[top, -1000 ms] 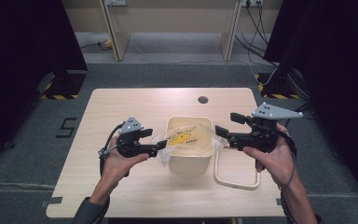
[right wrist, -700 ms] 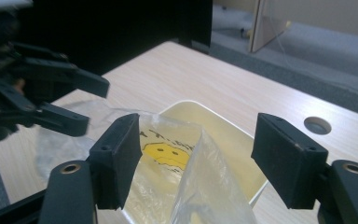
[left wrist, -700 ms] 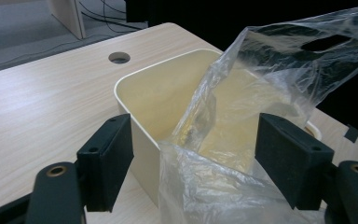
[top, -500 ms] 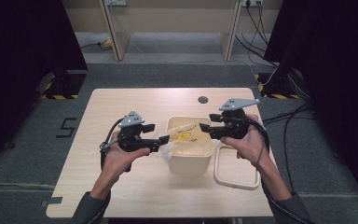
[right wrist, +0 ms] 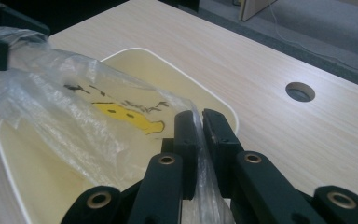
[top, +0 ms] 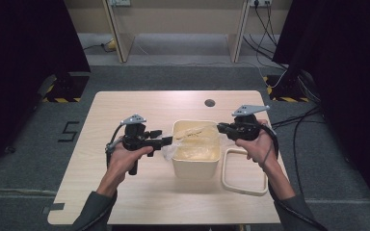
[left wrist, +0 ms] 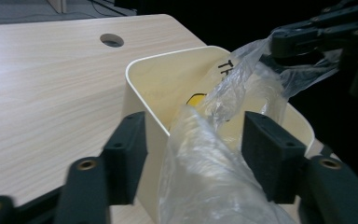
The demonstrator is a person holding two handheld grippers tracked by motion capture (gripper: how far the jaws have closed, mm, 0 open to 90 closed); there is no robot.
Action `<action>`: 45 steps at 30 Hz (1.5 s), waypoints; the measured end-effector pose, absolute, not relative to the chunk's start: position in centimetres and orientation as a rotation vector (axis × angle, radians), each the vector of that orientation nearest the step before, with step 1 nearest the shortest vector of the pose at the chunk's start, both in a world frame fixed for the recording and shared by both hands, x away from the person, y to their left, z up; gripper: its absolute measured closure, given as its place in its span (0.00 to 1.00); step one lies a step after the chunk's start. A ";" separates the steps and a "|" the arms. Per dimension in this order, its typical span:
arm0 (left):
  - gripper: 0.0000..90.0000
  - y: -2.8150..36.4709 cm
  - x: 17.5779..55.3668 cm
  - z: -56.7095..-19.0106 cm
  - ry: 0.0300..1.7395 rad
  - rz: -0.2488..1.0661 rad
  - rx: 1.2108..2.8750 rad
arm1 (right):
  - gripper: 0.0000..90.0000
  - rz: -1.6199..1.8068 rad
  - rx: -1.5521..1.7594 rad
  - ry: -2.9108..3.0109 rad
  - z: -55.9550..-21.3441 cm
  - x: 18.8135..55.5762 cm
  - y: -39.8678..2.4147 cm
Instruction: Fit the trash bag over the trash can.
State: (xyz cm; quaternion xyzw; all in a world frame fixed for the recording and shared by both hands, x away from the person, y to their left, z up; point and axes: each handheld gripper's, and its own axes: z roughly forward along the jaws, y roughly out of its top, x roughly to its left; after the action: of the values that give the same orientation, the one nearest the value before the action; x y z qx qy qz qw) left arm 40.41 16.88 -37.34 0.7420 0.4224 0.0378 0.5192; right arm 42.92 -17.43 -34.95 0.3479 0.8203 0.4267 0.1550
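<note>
A cream bin [top: 195, 168] stands mid-table with a clear plastic bag [top: 192, 134] lying in it; yellow print shows on the film [right wrist: 121, 114]. My right gripper [top: 220, 128] is at the bin's right rim. Its jaws have just been closing, and in the right gripper view they [right wrist: 199, 122] pinch the bag's edge. My left gripper [top: 167, 140] is at the left rim. Its jaws [left wrist: 198, 156] have been closing a little but still stand wide, with the bin's wall [left wrist: 154, 84] and a bulge of bag [left wrist: 205, 172] between them. The pads are not pressing.
A cream rim-shaped lid [top: 243, 187] lies flat on the table just right of the bin, under my right forearm. A round cable hole [top: 210, 103] sits near the table's far edge. Cables trail on the floor at the right.
The right gripper came left and down from beside the bin to its right rim and closed on the bag. The left gripper edged right, onto the left rim.
</note>
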 end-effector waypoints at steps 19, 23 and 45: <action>0.29 16.4 39.7 -33.9 0.974 0.148 1.757 | 0.94 1.305 0.991 2.302 -34.9 42.2 -17.7; 0.44 16.3 40.3 -34.4 0.983 0.145 1.778 | 0.94 1.319 0.970 2.301 -34.7 41.6 -17.6; 1.00 15.0 44.5 -37.0 0.992 0.277 1.819 | 0.96 1.284 1.075 2.254 -36.1 43.9 -18.2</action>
State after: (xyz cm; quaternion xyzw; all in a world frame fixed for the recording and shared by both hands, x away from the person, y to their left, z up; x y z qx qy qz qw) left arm 44.48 15.04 -37.02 0.7527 0.4105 0.1145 0.5017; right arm 43.93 -18.16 -36.08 0.3776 0.7915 0.4510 0.1658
